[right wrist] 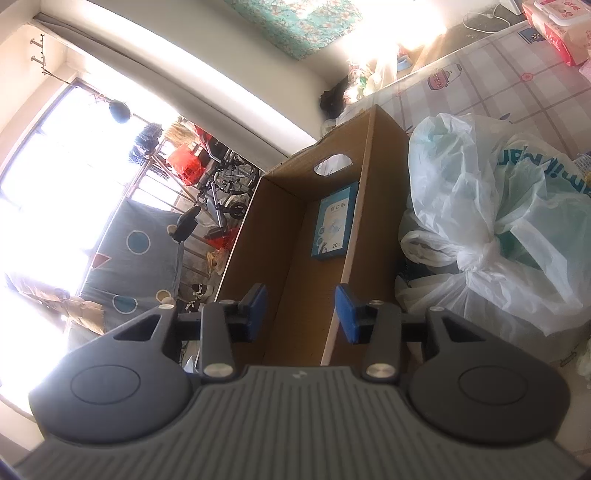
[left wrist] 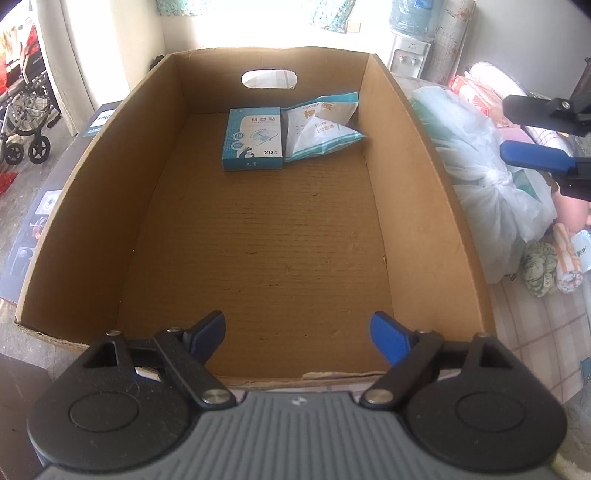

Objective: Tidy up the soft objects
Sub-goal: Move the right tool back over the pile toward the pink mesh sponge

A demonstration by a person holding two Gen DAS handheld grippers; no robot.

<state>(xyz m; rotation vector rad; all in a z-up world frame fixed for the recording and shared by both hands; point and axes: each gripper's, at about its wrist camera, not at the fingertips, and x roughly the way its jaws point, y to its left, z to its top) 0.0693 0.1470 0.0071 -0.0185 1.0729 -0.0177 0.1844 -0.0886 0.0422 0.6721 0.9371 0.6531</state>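
An open cardboard box (left wrist: 406, 155) fills the left wrist view. At its far end lie a blue bandage carton (left wrist: 253, 138) and a crumpled cotton-swab packet (left wrist: 321, 127). My left gripper (left wrist: 297, 334) hangs open over the box's near end with nothing between its blue pads. My right gripper (left wrist: 506, 127) shows at the right edge, outside the box, over a white plastic bag (left wrist: 476, 173). In the right wrist view the right gripper (right wrist: 301, 314) is open and empty, rolled sideways, looking along the box (right wrist: 280, 229) with the carton (right wrist: 334, 221) inside and the knotted bag (right wrist: 491, 229) beside it.
Right of the box, on a patterned cloth (left wrist: 535, 332), lie a green floral bundle (left wrist: 541, 269), a striped cloth (left wrist: 567, 264) and red tissue packs (right wrist: 557, 26). A wheelchair (left wrist: 26, 110) stands far left, a water dispenser (left wrist: 410, 55) behind the box.
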